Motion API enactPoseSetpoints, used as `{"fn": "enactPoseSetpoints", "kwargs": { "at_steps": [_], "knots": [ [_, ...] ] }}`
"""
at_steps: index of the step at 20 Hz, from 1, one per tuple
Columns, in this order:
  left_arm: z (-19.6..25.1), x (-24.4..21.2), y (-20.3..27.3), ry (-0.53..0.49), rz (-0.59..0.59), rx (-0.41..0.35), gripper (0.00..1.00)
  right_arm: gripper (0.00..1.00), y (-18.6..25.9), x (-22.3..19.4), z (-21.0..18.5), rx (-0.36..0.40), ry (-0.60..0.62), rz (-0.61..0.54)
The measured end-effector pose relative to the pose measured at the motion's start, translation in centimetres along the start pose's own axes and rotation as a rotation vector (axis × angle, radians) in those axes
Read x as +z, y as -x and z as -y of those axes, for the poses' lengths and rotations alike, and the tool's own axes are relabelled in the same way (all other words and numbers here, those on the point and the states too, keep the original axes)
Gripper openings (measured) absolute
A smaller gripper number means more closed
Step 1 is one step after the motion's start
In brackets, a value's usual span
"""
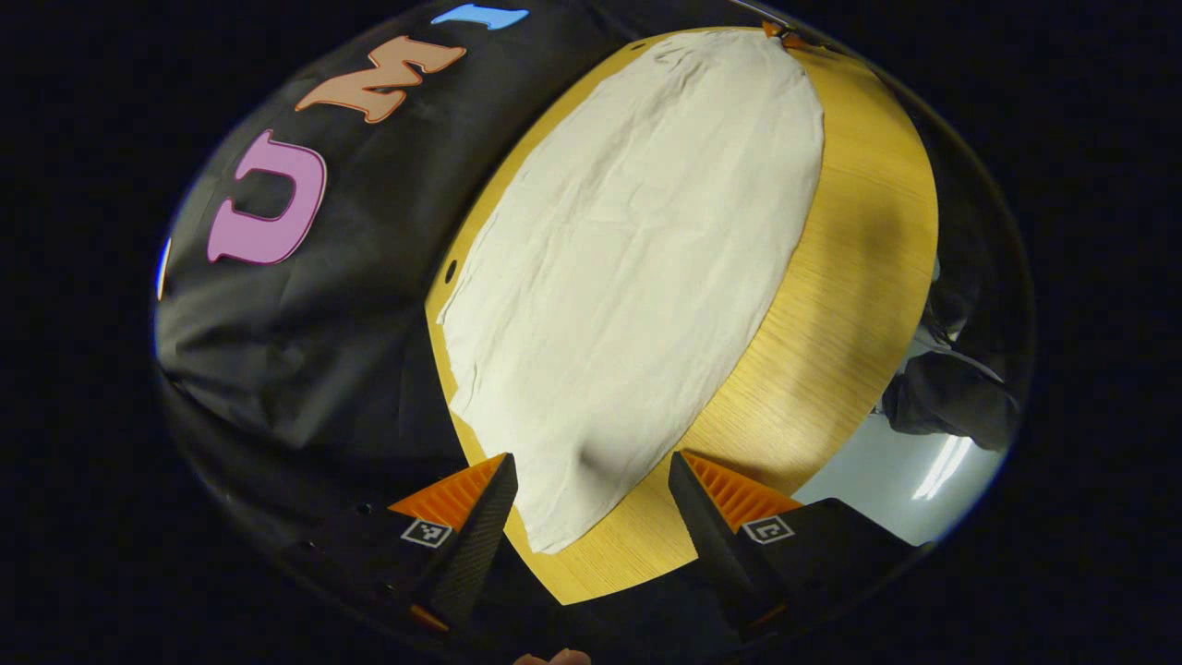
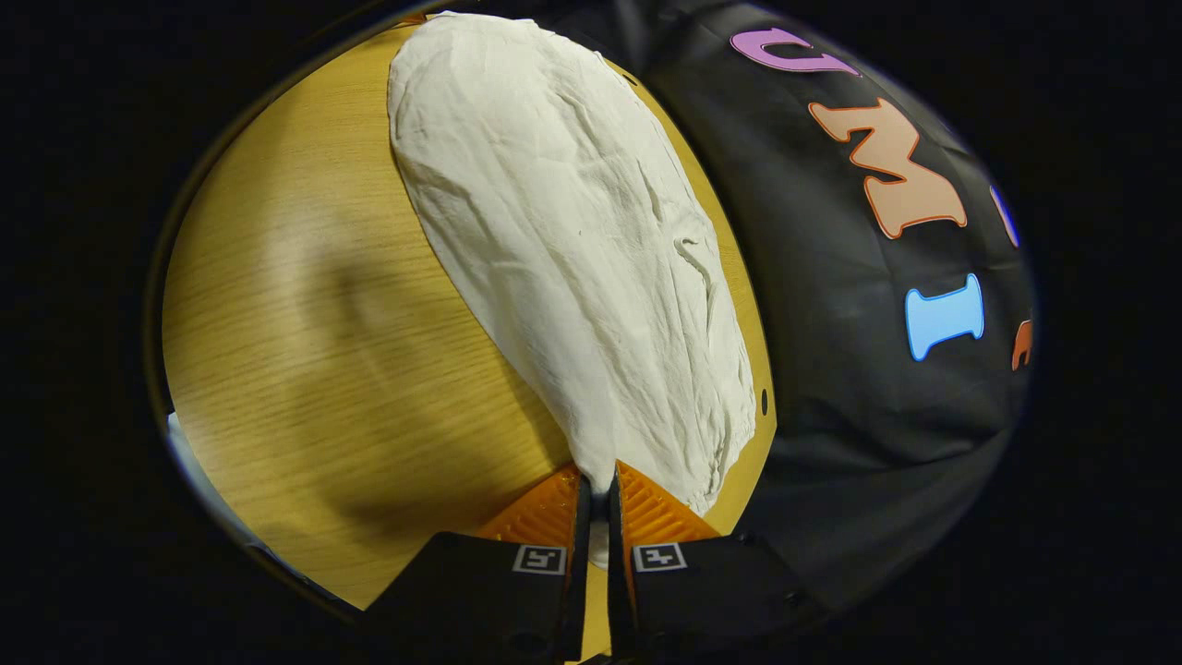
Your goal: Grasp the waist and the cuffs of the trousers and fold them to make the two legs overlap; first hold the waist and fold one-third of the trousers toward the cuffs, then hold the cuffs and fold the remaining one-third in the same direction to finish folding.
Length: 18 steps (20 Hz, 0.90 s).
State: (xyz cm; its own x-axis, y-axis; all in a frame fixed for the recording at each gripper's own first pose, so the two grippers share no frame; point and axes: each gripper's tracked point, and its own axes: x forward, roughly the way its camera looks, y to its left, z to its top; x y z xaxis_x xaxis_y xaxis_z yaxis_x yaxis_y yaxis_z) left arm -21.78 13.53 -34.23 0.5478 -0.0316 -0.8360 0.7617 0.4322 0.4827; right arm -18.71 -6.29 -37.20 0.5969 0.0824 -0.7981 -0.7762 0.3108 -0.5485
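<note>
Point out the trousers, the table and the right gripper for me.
trousers [image 1: 628,277]: left gripper view, middle of the pale cloth.
table [image 2: 314,369]: right gripper view, bare wooden top beside the cloth.
right gripper [image 2: 598,503]: right gripper view, between its fingertips, pinching the cloth's edge.

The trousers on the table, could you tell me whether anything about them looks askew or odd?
Nothing looks damaged. The trousers lie lengthwise on the wooden table, wrinkled but flat, close to the edge by the booth wall. The right tool pinches one end; the left tool stands open over the other end.

A wooden table [image 1: 859,305] stands against black cloth [image 1: 305,351].
</note>
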Motion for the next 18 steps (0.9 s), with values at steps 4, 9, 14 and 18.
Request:
{"fn": "enactPoseSetpoints", "kwargs": {
  "at_steps": [4, 9, 14, 18],
  "knots": [
    [-0.2, 0.2, -0.6, -0.078, -0.004, -0.021, 0.93, 0.12, 0.0, 0.0, 0.0, -0.010, -0.005, -0.001],
    [-1.5, 0.7, -2.3, -0.114, -0.017, -0.023, 0.89, 0.12, 0.0, 0.0, 0.0, -0.029, -0.015, -0.001],
    [-1.5, 0.7, -3.8, -0.158, -0.064, -0.041, 0.61, 0.12, 0.0, -0.1, 0.0, -0.039, -0.013, -0.003],
    [-0.6, 0.6, -4.3, -0.101, -0.086, -0.081, 0.27, 0.12, 0.1, -0.1, 0.0, -0.037, -0.013, 0.000]
  ]
}}
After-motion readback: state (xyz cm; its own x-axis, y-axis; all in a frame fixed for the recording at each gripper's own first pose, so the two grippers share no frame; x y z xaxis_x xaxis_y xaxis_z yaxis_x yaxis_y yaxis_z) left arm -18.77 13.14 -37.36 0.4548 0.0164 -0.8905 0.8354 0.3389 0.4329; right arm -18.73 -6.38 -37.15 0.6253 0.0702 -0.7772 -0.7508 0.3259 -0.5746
